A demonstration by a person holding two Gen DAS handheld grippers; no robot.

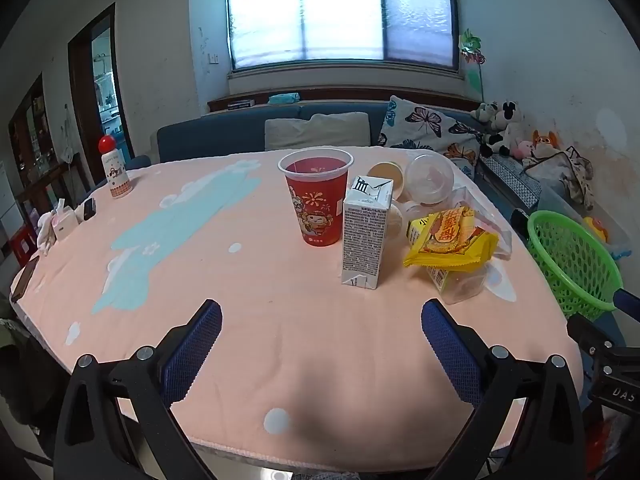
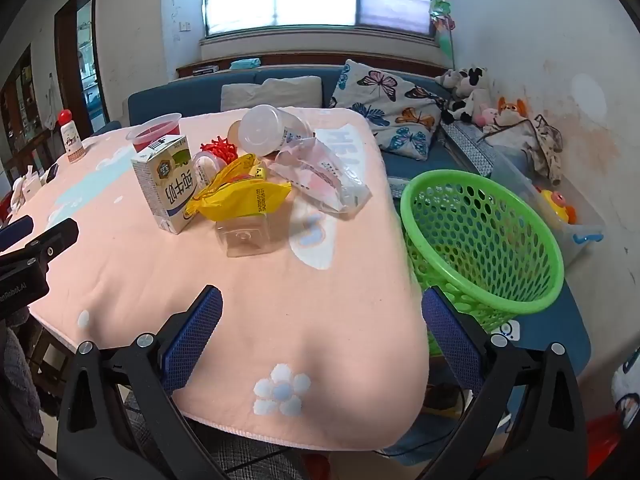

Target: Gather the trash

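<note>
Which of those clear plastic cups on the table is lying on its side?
The lidded clear cup at the far end of the pile lies tipped over, lid facing us. The red-printed cup beside the milk carton stands upright.

A: Where does the left wrist view look from?
B: From the near edge of the table (image 1: 280, 344), facing the window, angled down; the milk carton (image 1: 366, 232) stands ahead, a little right

A: And the right wrist view?
B: Nearer the table's right corner, beside the green basket (image 2: 480, 240). Both share the carton (image 2: 166, 182), the trash behind it and the basket (image 1: 572, 264)
</note>
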